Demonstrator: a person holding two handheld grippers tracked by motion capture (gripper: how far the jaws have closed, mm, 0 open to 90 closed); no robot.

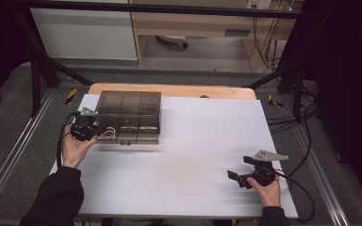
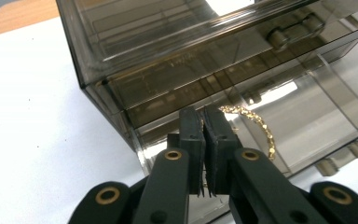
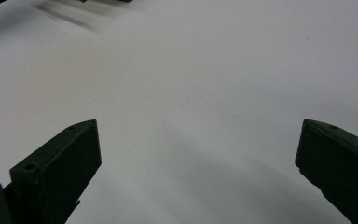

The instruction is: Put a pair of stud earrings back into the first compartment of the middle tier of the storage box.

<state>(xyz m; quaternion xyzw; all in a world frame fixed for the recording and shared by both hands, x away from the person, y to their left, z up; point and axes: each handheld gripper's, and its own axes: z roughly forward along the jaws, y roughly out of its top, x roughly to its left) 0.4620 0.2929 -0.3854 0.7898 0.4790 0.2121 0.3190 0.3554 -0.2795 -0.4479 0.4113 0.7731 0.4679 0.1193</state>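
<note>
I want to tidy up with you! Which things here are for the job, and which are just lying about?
For the job:
- smoky plastic box
- gold chain inside it
- left gripper, shut, at the box's front

Just lying about:
- right gripper, open over the white table cover
- cables on the floor behind

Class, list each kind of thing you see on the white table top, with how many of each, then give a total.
Smoky clear plastic box: 1
Gold chain inside the box: 1
Left gripper, jaws shut: 1
Right gripper, jaws open: 1
Total: 4
</note>
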